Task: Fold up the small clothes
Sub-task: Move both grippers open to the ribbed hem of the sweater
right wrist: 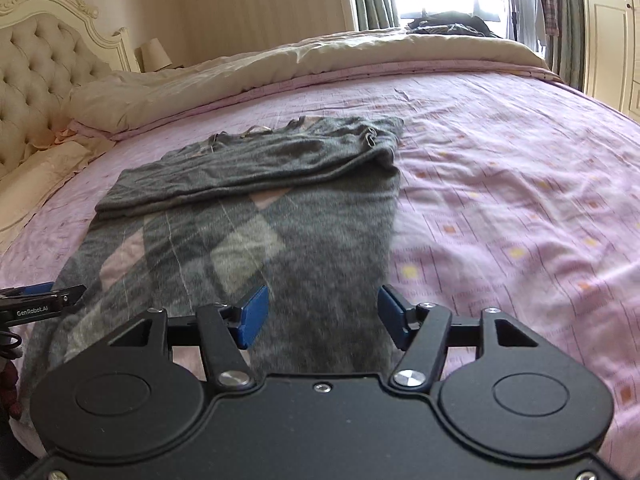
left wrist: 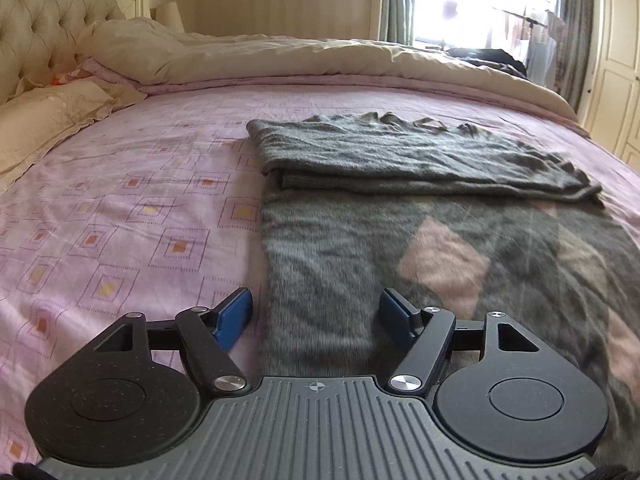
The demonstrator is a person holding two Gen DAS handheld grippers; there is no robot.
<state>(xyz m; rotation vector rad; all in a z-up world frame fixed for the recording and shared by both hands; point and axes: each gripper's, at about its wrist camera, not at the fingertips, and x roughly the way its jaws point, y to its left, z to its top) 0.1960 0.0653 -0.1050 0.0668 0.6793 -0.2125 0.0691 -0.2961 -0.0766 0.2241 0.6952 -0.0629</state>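
A grey knit sweater [left wrist: 400, 240] with pink and pale argyle diamonds lies flat on the pink bedsheet [left wrist: 120, 220]. Its far part is folded over toward me in a grey band [left wrist: 400, 156]. My left gripper [left wrist: 316, 312] is open and empty, low over the sweater's near left edge. In the right wrist view the sweater [right wrist: 280, 220] lies ahead with the folded band [right wrist: 260, 160] at its far end. My right gripper [right wrist: 320, 312] is open and empty over the sweater's near right edge. The left gripper's fingertip [right wrist: 44, 294] shows at the far left.
A beige duvet [left wrist: 320, 56] is bunched along the far side of the bed. A tufted headboard [left wrist: 44, 12] and pillows [left wrist: 52, 112] are at the left. Dark clothes [right wrist: 448, 28] lie by the bright window. White wardrobe doors [left wrist: 616, 60] stand at the right.
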